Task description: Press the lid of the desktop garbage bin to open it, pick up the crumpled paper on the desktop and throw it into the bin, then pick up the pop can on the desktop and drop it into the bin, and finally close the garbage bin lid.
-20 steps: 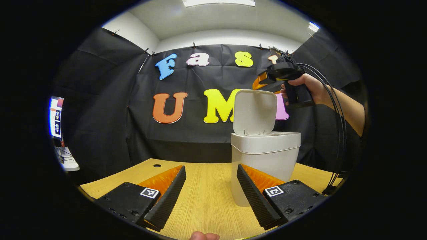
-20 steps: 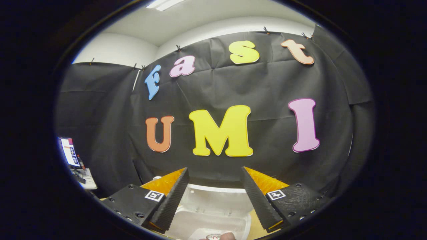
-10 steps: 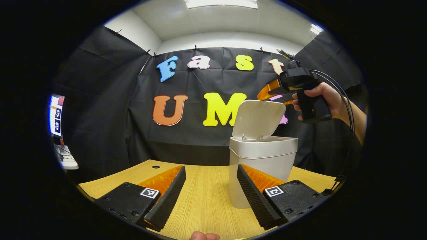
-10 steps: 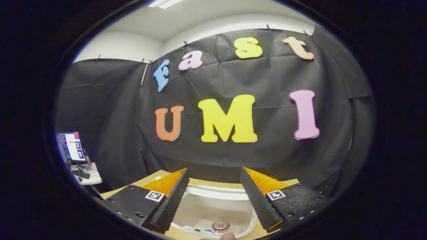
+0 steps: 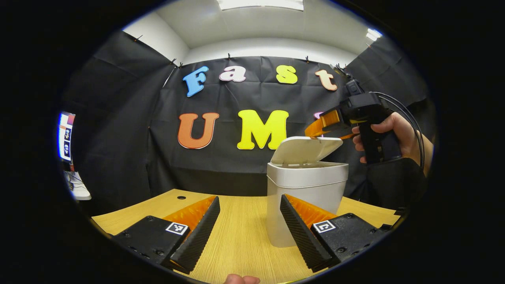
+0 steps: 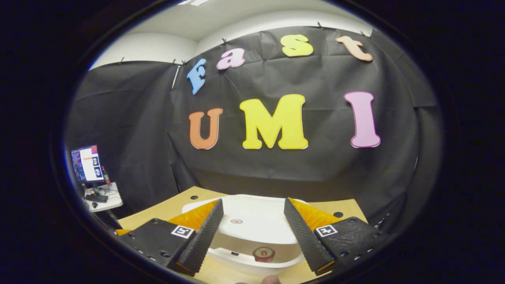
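left tongs [image 5: 247,232] low over tabletop [image 5: 240,244], spread, holding nothing | bin [image 5: 305,197] on tabletop just beyond | right tongs [image 5: 317,132] held in hand [image 5: 398,134], spread, tips on half-lowered lid [image 5: 305,149] | can [image 6: 264,254] inside bin

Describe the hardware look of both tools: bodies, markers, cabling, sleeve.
Each tool has two wedge-shaped fingers with ribbed inner faces on black blocks, each block carrying a square black-and-white fiducial tag and screws: left tool, right tool. Seen from the left gripper view, the right tool has a black pistol-grip body; black cables loop from it past the hand. A dark sleeve sits below.
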Demonstrator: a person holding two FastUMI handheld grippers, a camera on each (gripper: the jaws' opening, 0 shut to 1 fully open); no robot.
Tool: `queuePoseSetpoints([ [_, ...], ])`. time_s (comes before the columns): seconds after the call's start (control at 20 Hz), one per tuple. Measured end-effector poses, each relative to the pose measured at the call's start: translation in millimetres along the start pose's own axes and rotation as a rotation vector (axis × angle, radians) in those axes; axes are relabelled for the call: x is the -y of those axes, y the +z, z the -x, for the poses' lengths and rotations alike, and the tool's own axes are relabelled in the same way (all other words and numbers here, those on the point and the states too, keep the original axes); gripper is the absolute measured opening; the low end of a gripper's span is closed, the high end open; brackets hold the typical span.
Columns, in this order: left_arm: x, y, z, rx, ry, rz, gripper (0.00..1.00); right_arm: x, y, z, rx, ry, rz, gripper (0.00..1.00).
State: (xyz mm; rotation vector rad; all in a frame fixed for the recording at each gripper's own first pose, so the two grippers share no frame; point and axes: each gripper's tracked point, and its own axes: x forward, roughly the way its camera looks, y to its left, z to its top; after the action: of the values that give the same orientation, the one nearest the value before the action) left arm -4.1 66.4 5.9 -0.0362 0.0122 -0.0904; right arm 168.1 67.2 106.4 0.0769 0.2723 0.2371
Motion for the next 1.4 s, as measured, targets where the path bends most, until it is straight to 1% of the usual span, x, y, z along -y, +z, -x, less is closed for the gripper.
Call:
queuePoseSetpoints([
  [0.05, -1.3, -0.1, -0.2, 0.0, 0.0, 0.0, 0.99, 2.2, -5.3, -1.6, -0.016, -0.002, -0.011, 0.95],
  [0.2, -4.1, 2.1, 1.0, 0.005, 0.008, -0.002, 0.99, 6.2, -23.2, -5.1, -0.058, -0.005, -0.034, 0.95],
  [0.4, -8.3, -0.8, -2.0, -0.004, 0.019, 0.007, 0.99, 5.6, -33.7, -5.4, -0.063, -0.018, 0.006, 0.96],
  [0.65, -6.0, 0.3, -1.2, -0.002, 0.02, 0.004, 0.99, 5.0, -51.8, -6.6, -0.096, -0.033, 0.06, 0.96],
  [0.8, -5.3, -2.9, -2.6, -0.008, 0.019, 0.002, 0.99, 5.2, -51.0, -7.4, -0.089, -0.04, 0.061, 0.97],
  [0.85, -6.6, -4.1, -2.1, -0.01, 0.02, 0.0, 0.99, 4.6, -51.4, -7.3, -0.087, -0.04, 0.062, 1.0],
  [0.9, -7.1, -5.1, -2.6, -0.013, 0.022, -0.003, 0.99, 4.2, -51.6, -7.1, -0.081, -0.039, 0.07, 0.97],
  [1.05, -6.7, -5.4, -3.2, -0.016, 0.021, -0.001, 0.99, 5.2, -52.1, -7.8, -0.059, -0.036, 0.062, 0.97],
  [1.1, -6.0, -6.6, -4.1, -0.018, 0.02, 0.0, 0.99, 5.5, -53.2, -7.4, -0.049, -0.036, 0.057, 0.94],
  [1.3, -5.7, -8.3, -4.1, -0.024, 0.022, -0.011, 0.99, 4.3, -58.3, -9.2, -0.043, -0.038, 0.082, 0.97],
  [1.4, -5.6, -7.6, -4.0, -0.022, 0.024, -0.011, 0.99, 3.8, -60.0, -8.4, -0.045, -0.043, 0.127, 0.96],
])
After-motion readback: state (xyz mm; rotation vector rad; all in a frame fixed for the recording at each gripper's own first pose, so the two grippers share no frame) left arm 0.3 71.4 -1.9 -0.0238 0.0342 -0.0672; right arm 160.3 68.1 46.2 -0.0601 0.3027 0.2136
